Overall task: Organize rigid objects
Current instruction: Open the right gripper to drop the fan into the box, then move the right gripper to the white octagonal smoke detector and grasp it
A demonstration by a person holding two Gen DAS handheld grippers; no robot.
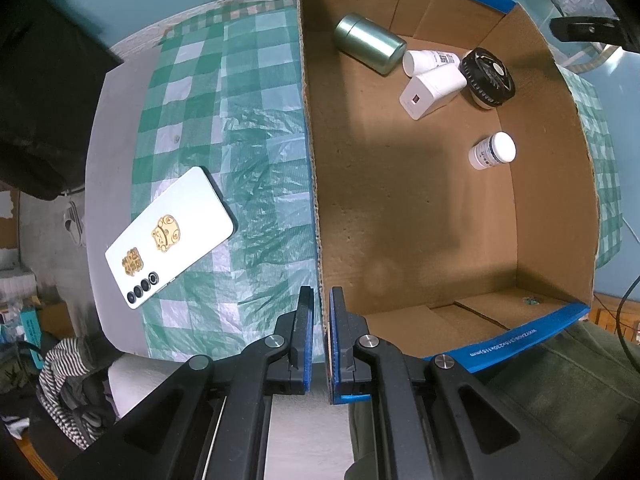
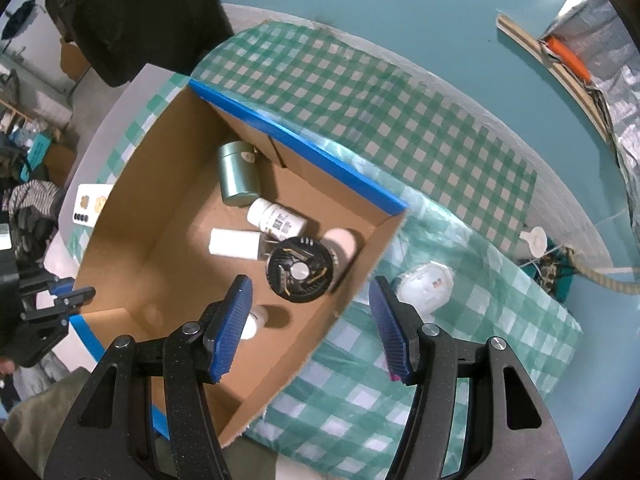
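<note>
R gripper [image 2: 310, 320] half open, empty, above the box [image 2: 160, 184] right wall; white mask [image 2: 426, 286] on counter just beyond its right finger, outside box, long axis roughly across the jaws. L gripper [image 1: 320, 334] shut on box left wall [image 1: 310, 168]; phone [image 1: 170, 236] to its far left, long axis diagonal, cameras toward gripper. R nearer mask, L nearer phone.

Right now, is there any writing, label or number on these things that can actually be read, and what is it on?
"WXYZ4ole(315x230x115)mm", roughly as it reads, upside down on the blue tape along the cardboard box edge.
White bottle lying down: black printed label with a code block, too blurred to read.
Small upright white bottle: blue label, too small to read.
White block: small red mark only, no legible words.
Phone: gold stickers, no text.
</note>
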